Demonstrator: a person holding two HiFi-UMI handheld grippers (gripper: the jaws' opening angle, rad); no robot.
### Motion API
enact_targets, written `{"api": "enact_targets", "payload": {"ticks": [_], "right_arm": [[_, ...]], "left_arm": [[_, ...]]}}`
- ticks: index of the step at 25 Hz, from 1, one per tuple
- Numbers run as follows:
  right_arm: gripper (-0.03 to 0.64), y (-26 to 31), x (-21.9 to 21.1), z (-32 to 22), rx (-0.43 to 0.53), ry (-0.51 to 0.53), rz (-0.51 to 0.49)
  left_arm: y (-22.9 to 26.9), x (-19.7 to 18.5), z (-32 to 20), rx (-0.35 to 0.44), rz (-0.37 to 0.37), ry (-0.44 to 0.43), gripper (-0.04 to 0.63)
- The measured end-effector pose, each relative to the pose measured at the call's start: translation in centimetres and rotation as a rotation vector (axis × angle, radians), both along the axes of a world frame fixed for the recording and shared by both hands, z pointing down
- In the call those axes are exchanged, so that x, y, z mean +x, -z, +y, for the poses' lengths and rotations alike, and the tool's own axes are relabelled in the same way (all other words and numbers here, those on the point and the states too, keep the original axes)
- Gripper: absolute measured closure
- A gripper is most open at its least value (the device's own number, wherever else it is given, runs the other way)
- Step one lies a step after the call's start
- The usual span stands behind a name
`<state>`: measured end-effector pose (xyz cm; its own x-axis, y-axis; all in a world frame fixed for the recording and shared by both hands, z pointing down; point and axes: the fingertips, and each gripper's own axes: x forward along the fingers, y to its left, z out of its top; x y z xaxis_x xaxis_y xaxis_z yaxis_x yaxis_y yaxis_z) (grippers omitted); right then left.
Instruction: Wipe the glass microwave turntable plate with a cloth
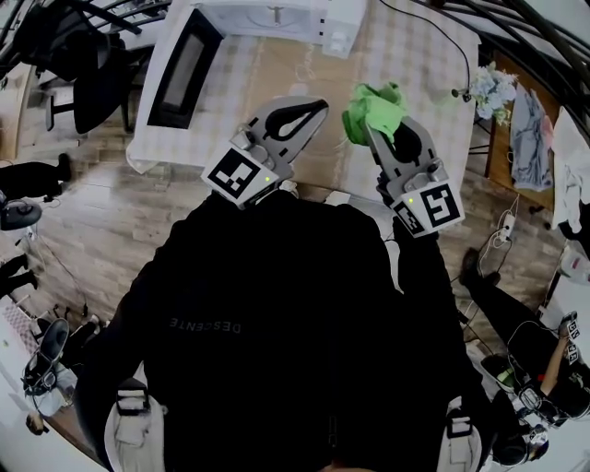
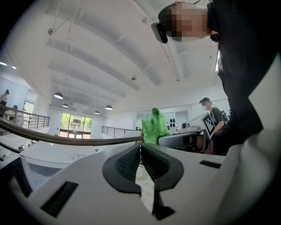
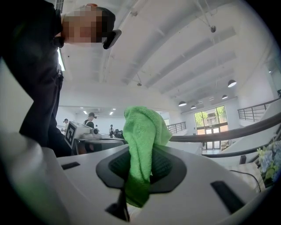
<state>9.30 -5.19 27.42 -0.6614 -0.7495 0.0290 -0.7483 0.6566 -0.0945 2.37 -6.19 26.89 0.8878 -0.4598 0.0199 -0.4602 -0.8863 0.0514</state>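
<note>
Closest to the head camera is the person's black top [image 1: 277, 313], which fills the lower half of that view. Both tools reach out from it over a table [image 1: 433, 83] covered in a pale checked cloth with a tan panel [image 1: 295, 74] down its middle. The left gripper [image 1: 315, 107] has its jaws pressed together at the tips with nothing seen between them; only a strip of the checked covering shows through the gap lower down. The right gripper [image 1: 376, 131] is clamped on a green cloth [image 1: 373, 109], which bunches above the pads and hangs below them. The glass turntable plate cannot be picked out in any view. A white microwave [image 1: 277, 14] stands at the table's far edge, its dark door [image 1: 182, 69] swung open to the left. A thin cable [image 1: 433, 28] trails across the far right corner. The floor [image 1: 101, 212] is wood-patterned, with a black chair [image 1: 97, 74] to the left and flowers [image 1: 489, 88] and hanging clothes [image 1: 530, 124] to the right. The gripper views show a high white beamed ceiling [image 2: 109, 52], pendant lamps [image 2: 58, 95], a bright window [image 2: 77, 124] and a railing [image 2: 26, 118].
</note>
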Motion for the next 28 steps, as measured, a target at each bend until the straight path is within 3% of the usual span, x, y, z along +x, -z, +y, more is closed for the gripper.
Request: {"api": "enact_targets", "payload": {"ticks": [28], "right_arm": [[0.531, 0.4, -1.4, -0.3, 0.013, 0.03, 0.042]], "left_arm": [[0.2, -0.6, -0.8, -0.019, 0.008, -0.007, 0.574]]}}
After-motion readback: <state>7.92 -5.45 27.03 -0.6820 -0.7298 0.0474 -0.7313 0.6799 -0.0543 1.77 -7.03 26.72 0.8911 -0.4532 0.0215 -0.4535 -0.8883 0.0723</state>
